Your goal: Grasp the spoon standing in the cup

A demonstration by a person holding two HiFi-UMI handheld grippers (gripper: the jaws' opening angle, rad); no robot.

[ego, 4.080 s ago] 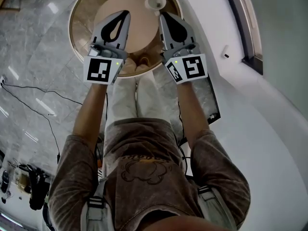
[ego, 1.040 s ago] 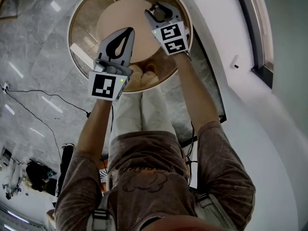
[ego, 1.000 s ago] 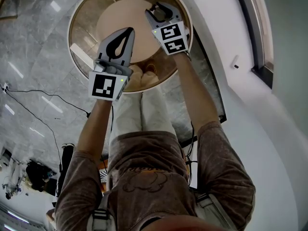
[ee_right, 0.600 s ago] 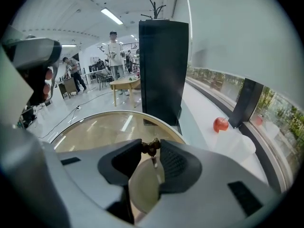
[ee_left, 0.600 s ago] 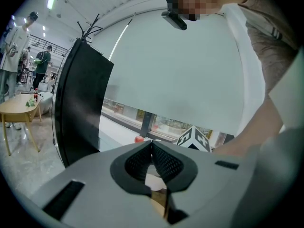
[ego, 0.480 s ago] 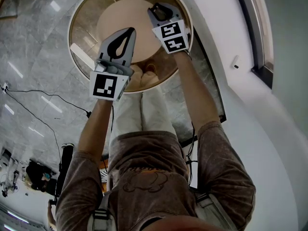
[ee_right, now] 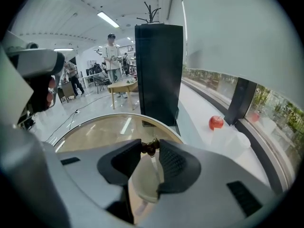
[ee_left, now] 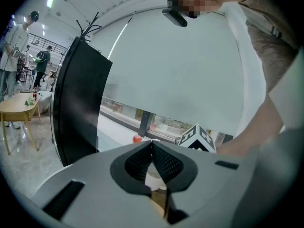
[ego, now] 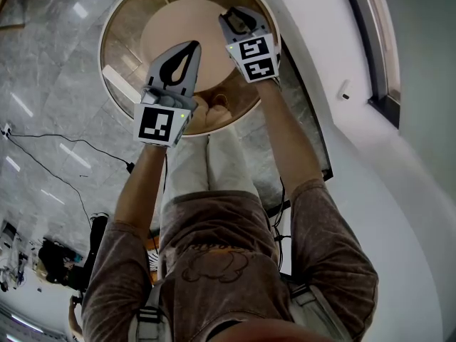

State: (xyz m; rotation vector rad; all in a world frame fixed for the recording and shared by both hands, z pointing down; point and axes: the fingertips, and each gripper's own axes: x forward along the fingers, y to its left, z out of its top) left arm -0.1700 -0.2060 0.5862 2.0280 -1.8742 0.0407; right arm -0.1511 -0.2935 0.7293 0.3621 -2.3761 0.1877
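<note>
Opening, right gripper [ee_right: 150, 145] jaws seemingly pinch the spoon [ee_right: 150, 148]; left gripper [ee_left: 152, 142] jaws together.

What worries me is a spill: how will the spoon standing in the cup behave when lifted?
The spoon is probably stiff and light: its stem looks thin. Its small knobbly top, between the right gripper's opening jaws, may slip. The small white cup looks light and could tip.

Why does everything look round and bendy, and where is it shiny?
Left gripper view: the wide lens bows the black pillar and leaves dark corners. Right gripper view: the ceiling light glares white; the table top mirrors it. Head view: bright streaks shine on the marble floor.
</note>
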